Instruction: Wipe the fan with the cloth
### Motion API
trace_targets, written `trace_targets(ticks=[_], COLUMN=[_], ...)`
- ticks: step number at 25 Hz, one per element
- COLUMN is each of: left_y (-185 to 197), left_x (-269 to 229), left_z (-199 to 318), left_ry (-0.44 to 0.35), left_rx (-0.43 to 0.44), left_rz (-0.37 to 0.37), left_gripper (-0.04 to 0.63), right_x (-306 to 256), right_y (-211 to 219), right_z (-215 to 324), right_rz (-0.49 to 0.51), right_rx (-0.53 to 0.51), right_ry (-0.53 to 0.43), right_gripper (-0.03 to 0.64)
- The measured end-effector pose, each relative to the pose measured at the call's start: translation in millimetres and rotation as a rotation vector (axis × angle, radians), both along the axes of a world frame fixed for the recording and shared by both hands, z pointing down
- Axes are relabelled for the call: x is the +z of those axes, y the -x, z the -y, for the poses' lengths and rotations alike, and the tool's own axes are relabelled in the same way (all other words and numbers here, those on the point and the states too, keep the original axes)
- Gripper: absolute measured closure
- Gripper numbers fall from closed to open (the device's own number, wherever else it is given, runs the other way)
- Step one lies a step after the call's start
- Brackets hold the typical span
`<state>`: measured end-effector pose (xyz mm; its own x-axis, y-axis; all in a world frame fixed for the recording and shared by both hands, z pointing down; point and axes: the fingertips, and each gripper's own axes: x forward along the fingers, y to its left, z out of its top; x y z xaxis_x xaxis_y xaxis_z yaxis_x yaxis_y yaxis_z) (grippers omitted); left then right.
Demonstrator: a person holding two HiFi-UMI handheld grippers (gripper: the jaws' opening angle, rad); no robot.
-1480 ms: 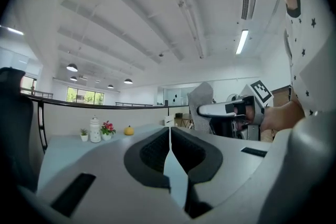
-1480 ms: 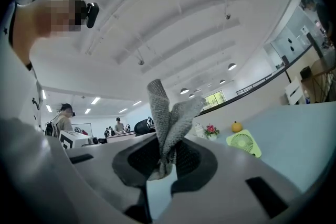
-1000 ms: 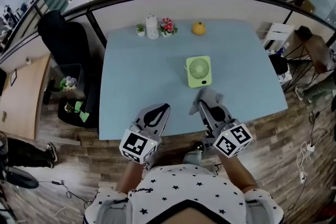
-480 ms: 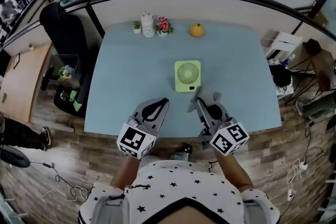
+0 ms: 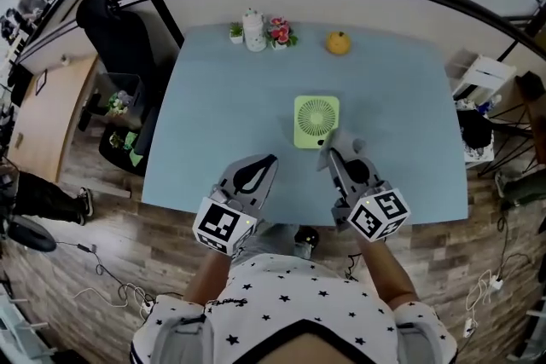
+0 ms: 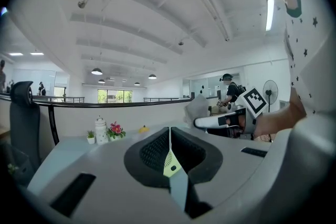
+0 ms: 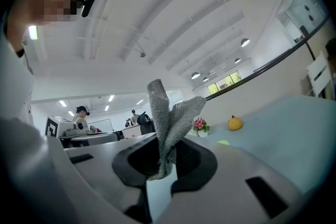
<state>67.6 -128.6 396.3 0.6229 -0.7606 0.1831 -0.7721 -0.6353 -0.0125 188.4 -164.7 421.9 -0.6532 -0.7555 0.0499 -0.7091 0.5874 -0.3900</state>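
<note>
Right tool (image 5: pixel 331 156) clamped on cloth (image 5: pixel 343 142), now nearer fan (image 5: pixel 316 121), left tool (image 5: pixel 268 161) closed, unmoved

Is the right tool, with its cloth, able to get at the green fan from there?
Probably yes. The right tool grips the cloth close by the fan's near corner, with nothing between them on the table. The left tool sits off to the side, out of the way.

The fan (image 5: pixel 316 121) just ahead of the right gripper (image 5: pixel 334 156) is pale green. The cloth (image 7: pixel 168 118) in that gripper is grey and coarsely woven. The right gripper and the left gripper (image 5: pixel 264 164) are grey with black-and-white square markers. The counter (image 5: pixel 222 98) is light blue.
</note>
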Motion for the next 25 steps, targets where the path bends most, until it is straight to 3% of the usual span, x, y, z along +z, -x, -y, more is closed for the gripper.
trace_targets(ticks=[6,10,25], left_y=[-1,1,48], left_x=[-1,-7,23], left_z=[35,62,109], left_ry=[0.010,-0.023,0.018], left_rx=[0.015,0.024,-0.079], left_rz=[-0.020,-0.029,-0.088], left_gripper=[0.561,0.561,0.561], right_x=[3,6,90], right_y=[7,13,55], right_z=[36,58,127], right_rz=[-0.035,-0.069,-0.305], right_rx=[0.011,0.014,-0.047], right_ry=[0.018,0.027,0.142], right_gripper=[0.566,0.566,0.565])
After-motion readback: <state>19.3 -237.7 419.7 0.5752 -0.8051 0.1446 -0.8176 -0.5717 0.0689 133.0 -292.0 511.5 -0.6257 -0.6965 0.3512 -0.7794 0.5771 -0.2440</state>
